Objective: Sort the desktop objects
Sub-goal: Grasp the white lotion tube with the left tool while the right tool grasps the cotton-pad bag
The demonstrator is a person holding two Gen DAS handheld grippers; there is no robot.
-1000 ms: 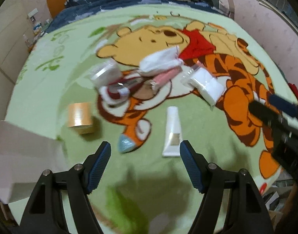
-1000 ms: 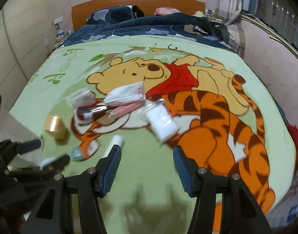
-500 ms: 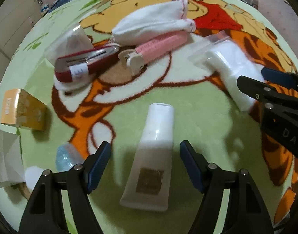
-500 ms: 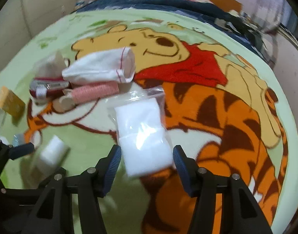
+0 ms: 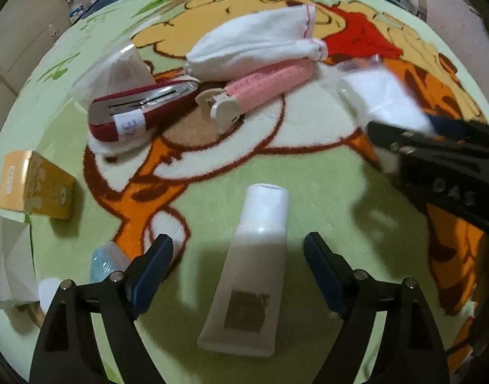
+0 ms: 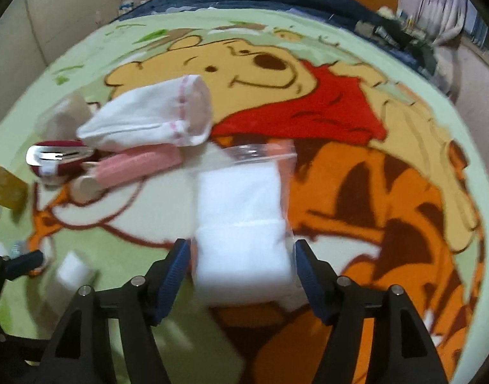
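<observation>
A white squeeze tube lies on the cartoon blanket, cap pointing away. My left gripper hangs just over it, jaws opening, one finger on each side of the tube and neither pad pressing it. A clear bag of white pads lies on the blanket's tiger print. My right gripper straddles the bag's near end, jaws opening, pads close beside it without squeezing. The right gripper also shows at the right of the left wrist view.
Behind the tube lie a dark red stapler-like tool, a pink roller, a white cloth pouch and a clear packet. An orange box, a blue-capped item and white paper sit left.
Both grippers have come down close to the blanket, the left over the tube and the right over the bag. Both pairs of jaws stand wider than half a second ago.
</observation>
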